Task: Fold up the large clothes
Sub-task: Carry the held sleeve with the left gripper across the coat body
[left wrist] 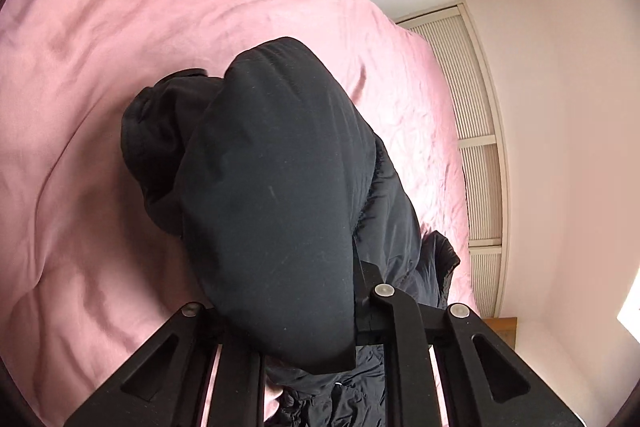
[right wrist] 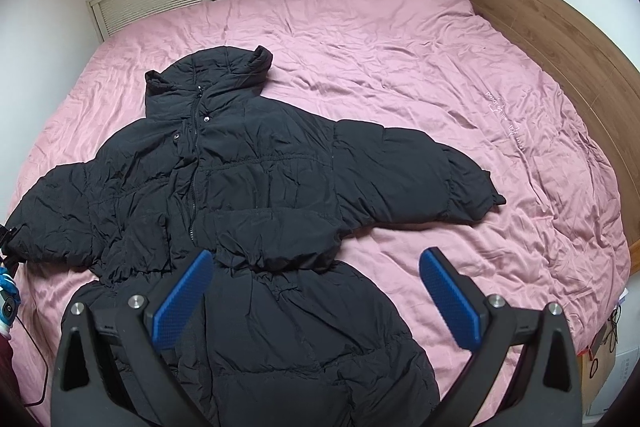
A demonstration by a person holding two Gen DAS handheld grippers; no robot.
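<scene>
The left gripper is clamped on a sleeve of the black coat, the puffy fabric bulging up between its arms and hiding the pads. To fold this well, I judge the sleeve should be carried across the chest in one low arc and laid flat, with the cuff kept from curling under. The right gripper hangs above the hem, jaws wide apart and holding nothing; it could pin the body while the sleeve travels. The coat lies face up, zipped, on the pink bed, hood toward the far wall, its other sleeve spread sideways toward the wooden headboard. Its quilted shell is creased and thick, so folds will likely spring back.
</scene>
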